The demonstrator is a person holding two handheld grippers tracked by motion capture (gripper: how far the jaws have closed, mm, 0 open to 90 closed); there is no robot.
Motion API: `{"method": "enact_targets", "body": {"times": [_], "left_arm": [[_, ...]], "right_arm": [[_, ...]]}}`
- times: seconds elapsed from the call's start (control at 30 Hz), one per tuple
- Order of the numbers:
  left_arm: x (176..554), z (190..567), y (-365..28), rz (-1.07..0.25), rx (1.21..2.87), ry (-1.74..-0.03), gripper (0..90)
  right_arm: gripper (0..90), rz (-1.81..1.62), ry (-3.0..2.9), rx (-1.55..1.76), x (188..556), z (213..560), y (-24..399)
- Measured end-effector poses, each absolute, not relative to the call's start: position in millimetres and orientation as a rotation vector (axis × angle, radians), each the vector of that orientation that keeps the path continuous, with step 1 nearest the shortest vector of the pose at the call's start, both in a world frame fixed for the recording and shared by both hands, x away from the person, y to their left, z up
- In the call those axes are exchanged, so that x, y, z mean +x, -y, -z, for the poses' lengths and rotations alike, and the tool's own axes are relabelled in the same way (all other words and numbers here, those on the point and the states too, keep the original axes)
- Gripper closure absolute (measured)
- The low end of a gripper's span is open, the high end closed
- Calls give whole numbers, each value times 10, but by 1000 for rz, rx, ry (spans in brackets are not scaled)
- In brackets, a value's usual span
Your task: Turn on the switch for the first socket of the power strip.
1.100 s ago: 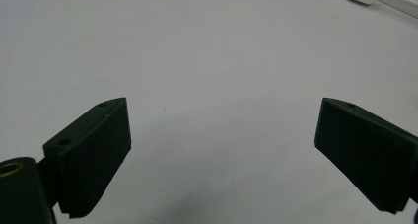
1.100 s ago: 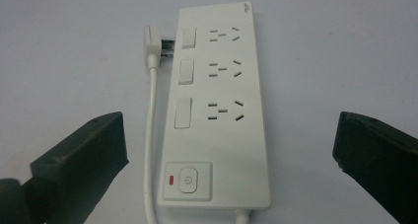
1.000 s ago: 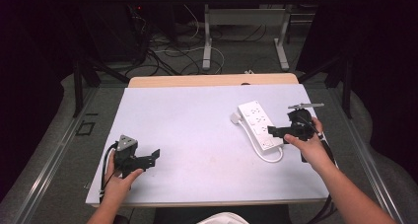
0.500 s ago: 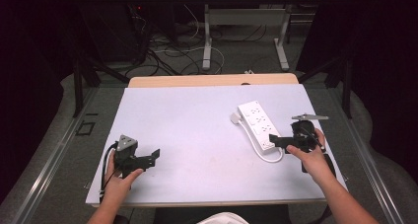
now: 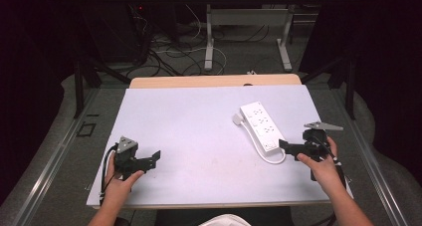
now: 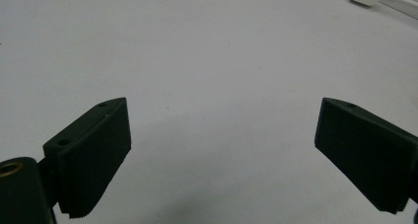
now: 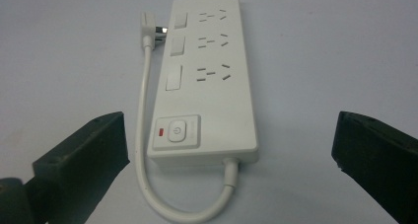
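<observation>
Moved: right tongs (image 5: 284, 145) drew back toward six o'clock, off the power strip (image 5: 262, 126).
Right tongs: apart, empty.
Left tongs (image 5: 155, 157): apart, seven o'clock on the worktop (image 5: 199, 126).

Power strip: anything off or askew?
Nothing damaged. The power strip lies flat, diagonal to the table edge, its short cable looped back so the plug rests beside the far end, unplugged. The right gripper is open and points at the strip; the left gripper is open over bare table.
</observation>
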State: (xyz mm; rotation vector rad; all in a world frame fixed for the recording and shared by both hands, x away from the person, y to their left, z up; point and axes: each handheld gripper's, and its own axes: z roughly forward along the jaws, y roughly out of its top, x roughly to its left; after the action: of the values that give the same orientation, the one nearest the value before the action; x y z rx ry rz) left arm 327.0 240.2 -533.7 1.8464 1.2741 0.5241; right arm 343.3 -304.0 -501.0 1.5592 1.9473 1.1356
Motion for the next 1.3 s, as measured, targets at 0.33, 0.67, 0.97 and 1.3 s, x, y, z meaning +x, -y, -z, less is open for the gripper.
{"method": "enact_targets", "body": {"times": [0.33,0.67,0.97,1.3], "left_arm": [[3274,5342,-2397,-522,1843,-1271,68],[3279,5339,-2399,-512,1855,-1268,68],[3275,5333,-2406,-512,1858,-1266,68],[3281,5335,-2400,-506,1859,-1262,68]], "right_arm": [[3,-1149,-1852,1594,3277,5120,3296],[10,-1133,-1753,1655,3269,5296,3519],[10,-1079,-1718,1680,3268,5400,3655],[11,-1060,-1700,1679,3287,5499,3687]]}}
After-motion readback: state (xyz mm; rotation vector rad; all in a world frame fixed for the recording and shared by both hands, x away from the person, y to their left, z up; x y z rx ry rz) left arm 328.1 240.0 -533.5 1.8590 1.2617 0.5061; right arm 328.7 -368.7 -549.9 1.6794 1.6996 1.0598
